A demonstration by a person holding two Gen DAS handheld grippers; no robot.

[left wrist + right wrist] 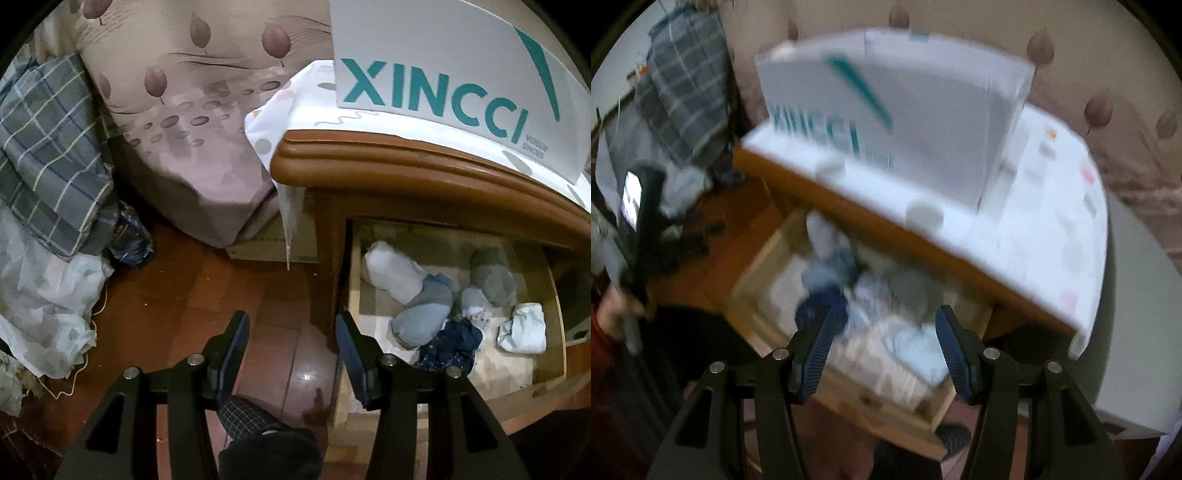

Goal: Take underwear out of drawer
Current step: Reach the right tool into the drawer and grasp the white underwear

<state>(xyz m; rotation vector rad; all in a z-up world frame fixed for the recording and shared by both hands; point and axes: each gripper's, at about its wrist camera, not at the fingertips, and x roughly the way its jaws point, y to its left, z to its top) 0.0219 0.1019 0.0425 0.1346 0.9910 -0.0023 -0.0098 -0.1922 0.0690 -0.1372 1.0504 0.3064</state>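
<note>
Your open drawer (554, 295) holds six bundles that you can count from the left wrist: one white roll (391, 273), one pale blue roll (424, 317), one grey roll (491, 280), one small grey-and-pink piece (474, 304), one dark blue patterned piece (454, 343) and one folded white piece (524, 328), which of them is underwear I cannot tell. Your left gripper (291, 350) hangs over the floor just beside the drawer, jaws spread with nothing between them. Your right gripper (884, 339) is above the drawer (768, 258), spread and empty, in a blurred view. One grey shoe box (443, 55) stands on the wooden nightstand (406, 162), on a white cloth (280, 110). One bed (192, 110) stands beside it on the red-brown wooden floor (207, 295).
</note>
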